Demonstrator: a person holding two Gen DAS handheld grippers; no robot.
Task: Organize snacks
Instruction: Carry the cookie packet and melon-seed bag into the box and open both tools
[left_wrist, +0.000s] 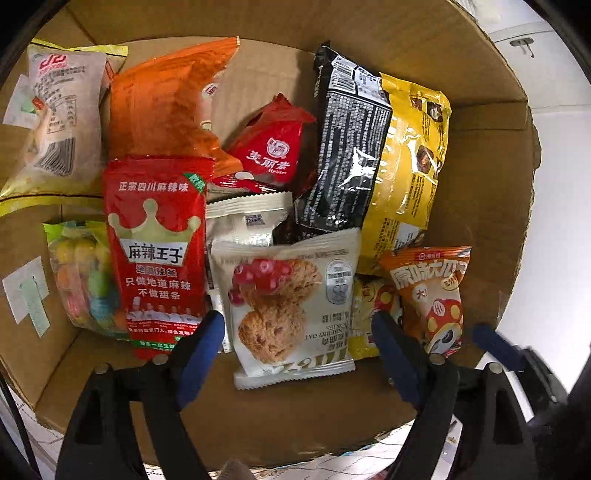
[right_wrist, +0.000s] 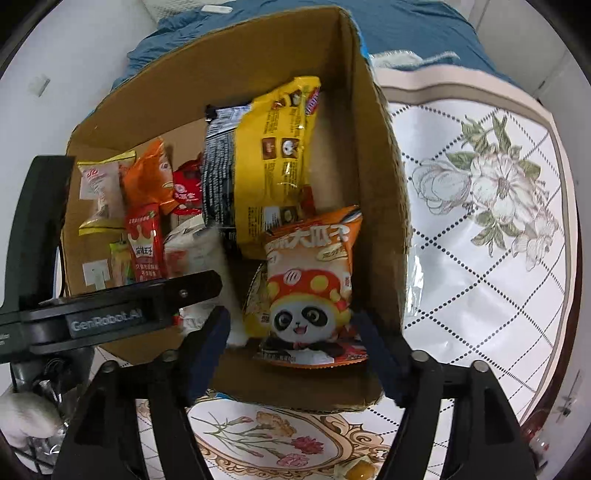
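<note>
A cardboard box (left_wrist: 476, 155) holds several snack packs. In the left wrist view my left gripper (left_wrist: 297, 343) is open over the box, its fingers either side of a white cookie pack (left_wrist: 291, 306). A red spicy-strip pack (left_wrist: 157, 251) lies to its left, an orange panda pack (left_wrist: 432, 295) to its right. In the right wrist view my right gripper (right_wrist: 291, 339) is open above the box (right_wrist: 376, 206), astride the orange panda pack (right_wrist: 310, 288). A big yellow bag (right_wrist: 273, 166) and a black pack (right_wrist: 218, 166) lean behind it. The left gripper's body (right_wrist: 110, 314) shows at the left.
The box stands on a floral tablecloth (right_wrist: 480, 206). A blue cloth (right_wrist: 406, 33) lies behind the box. Other packs in the box: an orange bag (left_wrist: 162, 107), a small red pack (left_wrist: 273, 147), a beige pack (left_wrist: 59, 118), coloured candies (left_wrist: 85, 277). A small wrapped sweet (right_wrist: 354, 470) lies near the table's front.
</note>
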